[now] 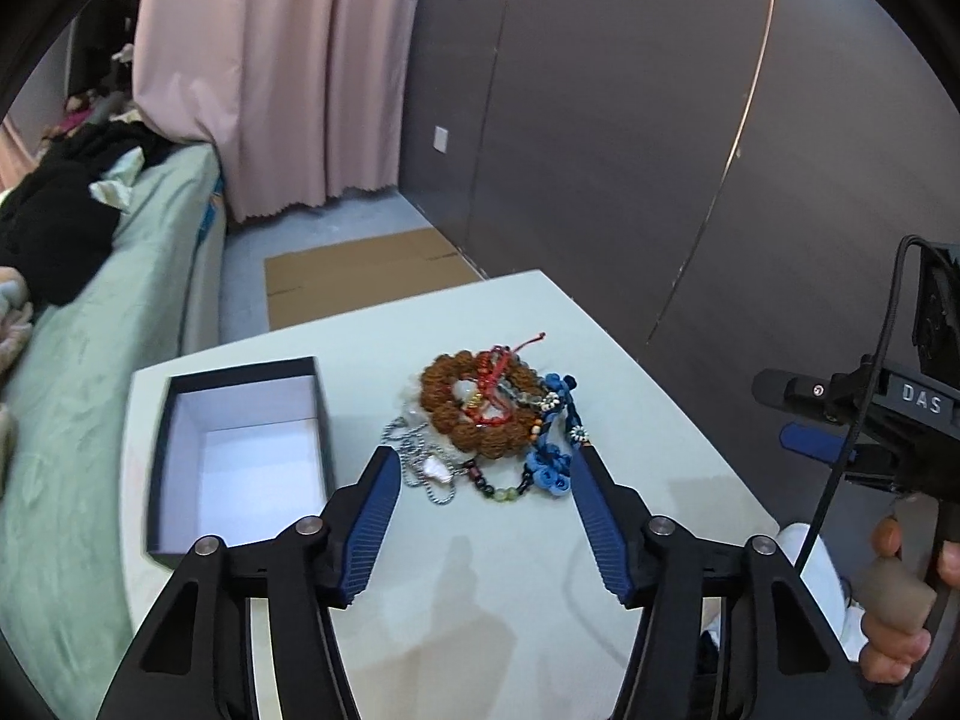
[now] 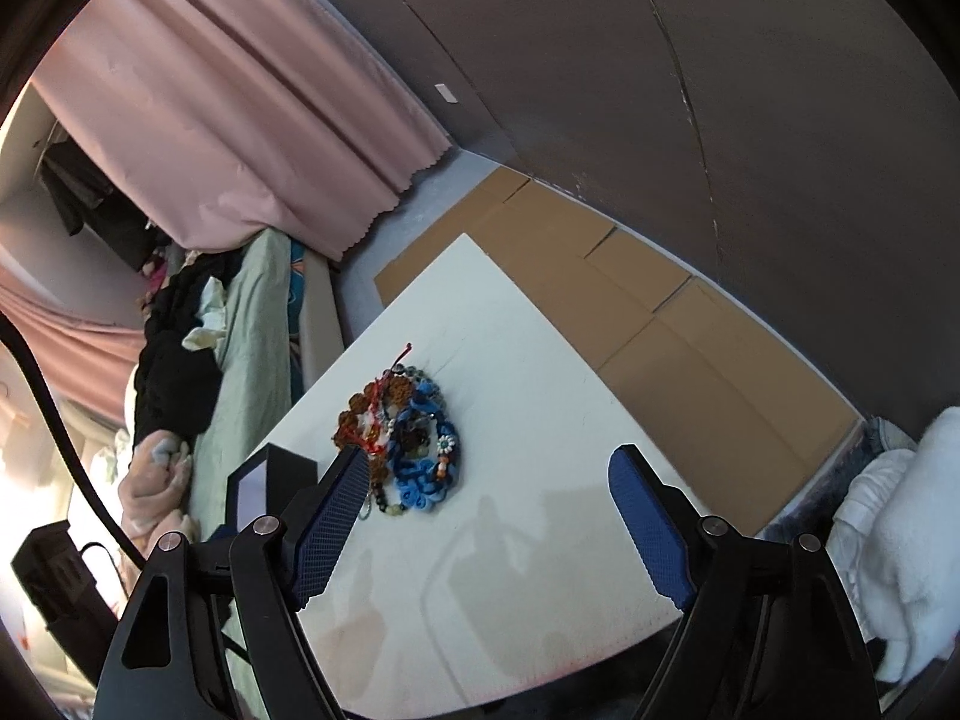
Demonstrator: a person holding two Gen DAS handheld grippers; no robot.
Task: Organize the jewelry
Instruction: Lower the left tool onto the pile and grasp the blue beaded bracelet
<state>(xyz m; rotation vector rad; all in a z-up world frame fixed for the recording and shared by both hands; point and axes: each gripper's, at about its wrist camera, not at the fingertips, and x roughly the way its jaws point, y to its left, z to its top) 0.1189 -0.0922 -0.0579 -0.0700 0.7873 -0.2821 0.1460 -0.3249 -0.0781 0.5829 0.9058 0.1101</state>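
A heap of jewelry lies on the white table [image 1: 480,570]: a brown bead bracelet [image 1: 474,408], a red cord bracelet [image 1: 495,381], a blue knotted cord piece [image 1: 549,471] and a silver chain with a pale pendant [image 1: 429,471]. An open black box with a white inside [image 1: 252,456] stands left of the heap. My left gripper [image 1: 486,465] is open, its tips at the heap's near edge. My right gripper [image 2: 489,468] is open above the table, the heap [image 2: 414,444] by its left finger. The box [image 2: 267,489] shows partly behind that finger.
A bed with green sheet [image 1: 90,420] and dark clothes lies left of the table. Flat cardboard [image 2: 660,324] covers the floor beyond the table. A pink curtain [image 1: 270,78] and dark wall panels [image 1: 660,120] stand behind. White cloth [image 2: 900,540] lies at right.
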